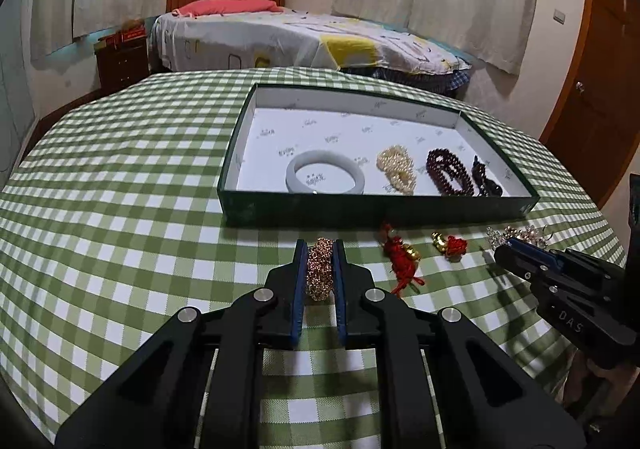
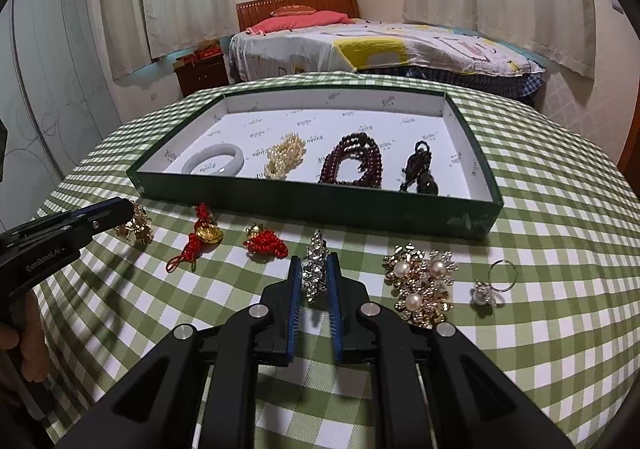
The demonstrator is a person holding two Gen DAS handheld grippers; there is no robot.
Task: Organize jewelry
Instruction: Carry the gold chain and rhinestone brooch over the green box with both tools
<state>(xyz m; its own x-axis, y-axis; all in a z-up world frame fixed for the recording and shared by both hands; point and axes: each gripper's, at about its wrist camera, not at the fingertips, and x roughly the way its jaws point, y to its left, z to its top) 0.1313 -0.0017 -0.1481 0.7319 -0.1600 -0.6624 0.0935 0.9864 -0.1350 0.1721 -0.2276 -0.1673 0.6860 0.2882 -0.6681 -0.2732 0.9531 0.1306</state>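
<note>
Gold sparkly brooch [image 1: 319,269] and silver crystal brooch [image 2: 315,267] stand pinched on edge on the checked cloth; jade bangle [image 2: 213,164], pearls [image 2: 283,155], garnet beads [image 2: 354,165] lie inside the green tray [image 2: 320,205].

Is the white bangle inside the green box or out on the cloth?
Inside. The bangle lies flat on the white floor of the box, at its left end, beside the pearls.

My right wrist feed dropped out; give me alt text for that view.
The right gripper is shut on a silver rhinestone piece on the green checked tablecloth. Pearl brooches and a pearl ring lie to its right. Behind, a green tray holds bracelets.
</note>
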